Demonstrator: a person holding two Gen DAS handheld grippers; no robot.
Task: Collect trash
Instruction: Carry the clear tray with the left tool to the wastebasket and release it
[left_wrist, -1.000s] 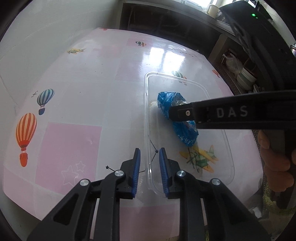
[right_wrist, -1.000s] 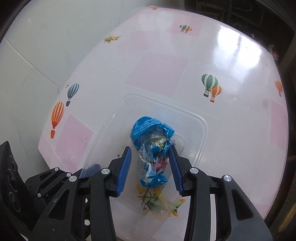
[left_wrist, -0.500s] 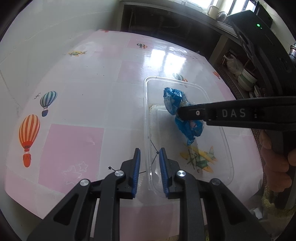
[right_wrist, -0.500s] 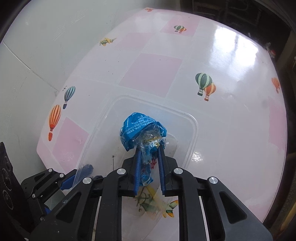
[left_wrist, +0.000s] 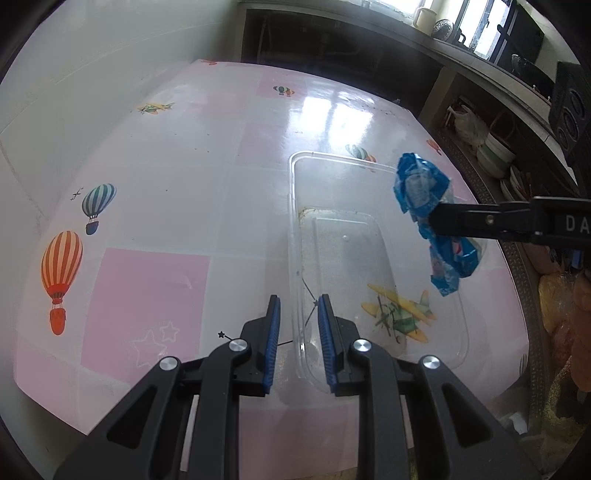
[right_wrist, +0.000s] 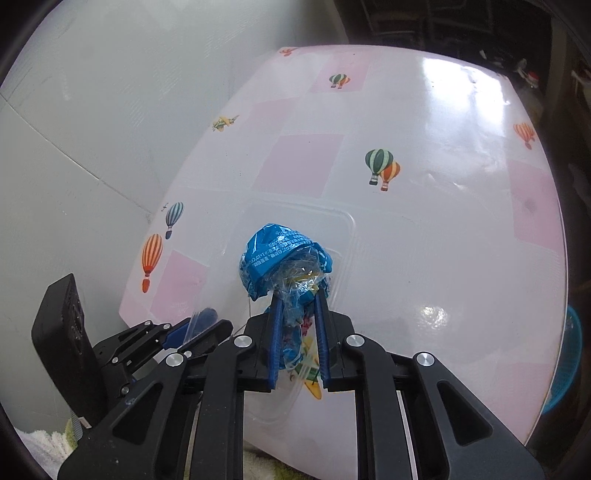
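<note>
A crumpled blue plastic wrapper (right_wrist: 273, 254) hangs pinched between the blue pads of my right gripper (right_wrist: 295, 295), which is shut on it. In the left wrist view the wrapper (left_wrist: 417, 184) is in the air over the right rim of the clear plastic container (left_wrist: 332, 157), with the right gripper (left_wrist: 436, 221) reaching in from the right. My left gripper (left_wrist: 298, 301) straddles the container's near left wall, its pads closed on the rim. From the right wrist view the container (right_wrist: 314, 208) lies below the wrapper, with nothing else showing inside it.
The table (left_wrist: 184, 184) has a glossy pink-and-white cloth with balloon and plane prints. A white wall runs along its left side. Dark shelves with bowls (left_wrist: 495, 155) stand beyond the right edge. A blue basket (right_wrist: 569, 362) sits below the table's right edge.
My right gripper closed on the blue wrapper inside the container, then lifted it up and out toward the right. The left gripper stayed put on the container's rim.
</note>
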